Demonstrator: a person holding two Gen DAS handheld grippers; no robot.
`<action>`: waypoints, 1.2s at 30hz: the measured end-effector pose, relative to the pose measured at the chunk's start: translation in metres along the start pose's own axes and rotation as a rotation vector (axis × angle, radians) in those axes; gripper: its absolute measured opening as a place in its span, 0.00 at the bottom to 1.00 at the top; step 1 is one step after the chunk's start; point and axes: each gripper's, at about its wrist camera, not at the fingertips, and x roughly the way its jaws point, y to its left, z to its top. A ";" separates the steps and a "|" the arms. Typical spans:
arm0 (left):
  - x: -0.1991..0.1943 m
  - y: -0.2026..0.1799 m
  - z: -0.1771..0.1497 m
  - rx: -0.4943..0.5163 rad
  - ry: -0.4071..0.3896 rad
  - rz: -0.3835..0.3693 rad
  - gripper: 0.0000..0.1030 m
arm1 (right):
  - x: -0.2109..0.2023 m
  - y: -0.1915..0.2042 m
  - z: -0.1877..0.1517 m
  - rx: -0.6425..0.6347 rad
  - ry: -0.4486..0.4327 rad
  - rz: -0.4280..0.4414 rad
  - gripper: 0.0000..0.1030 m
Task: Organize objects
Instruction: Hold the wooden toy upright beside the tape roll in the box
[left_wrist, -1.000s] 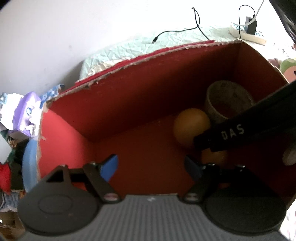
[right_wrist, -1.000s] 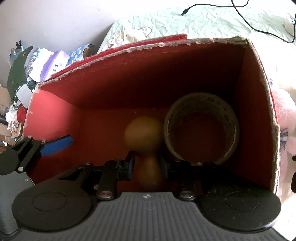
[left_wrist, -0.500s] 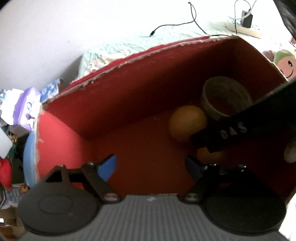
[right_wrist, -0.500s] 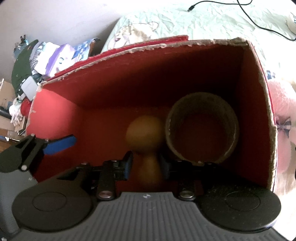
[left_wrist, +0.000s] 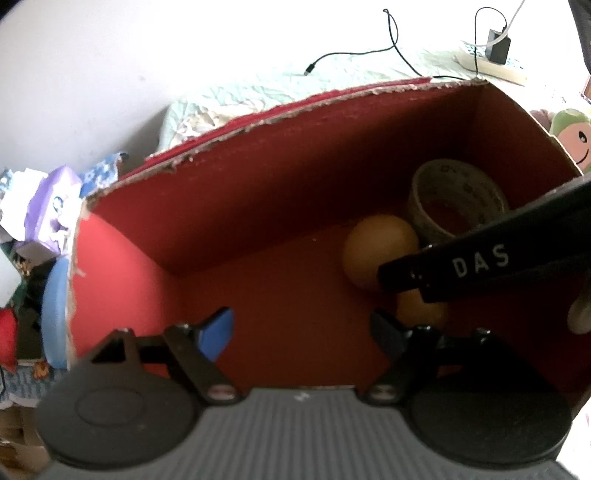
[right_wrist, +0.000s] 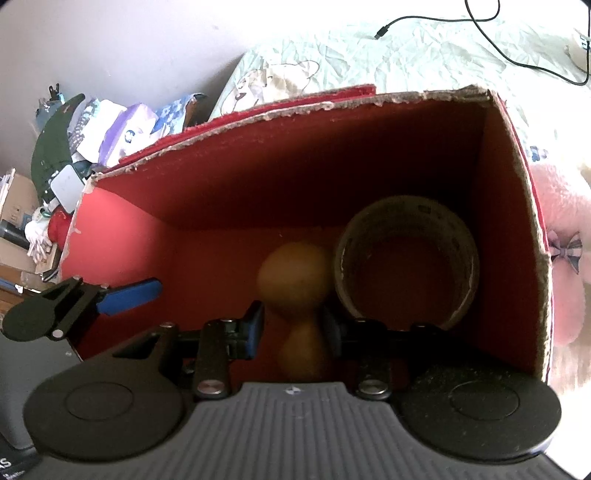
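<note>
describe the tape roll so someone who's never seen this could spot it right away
Look inside the red cardboard box, at its right end near the back wall. The tape roll lies flat on the floor there, hole facing up. Unlike the solid orange gourd-shaped piece touching its left side, it is a pale, hollow ring.

Both rigs look the same: left claw (left_wrist: 301, 332) and right claw (right_wrist: 291, 332) are black plastic with blue pads on the fingertips (left_wrist: 216, 334), silver screws at the pivots, round black discs either side, ribbed grey body. White "DAS" lettering on one finger.
</note>
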 end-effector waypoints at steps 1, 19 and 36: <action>0.000 0.000 0.000 -0.001 0.002 0.001 0.81 | 0.000 0.001 0.000 -0.001 0.001 -0.003 0.37; 0.000 -0.002 -0.001 0.002 0.008 0.015 0.80 | -0.001 -0.001 0.000 -0.005 -0.011 0.029 0.38; 0.004 0.002 0.000 -0.001 0.028 -0.015 0.82 | 0.000 0.003 0.000 -0.003 -0.018 0.039 0.37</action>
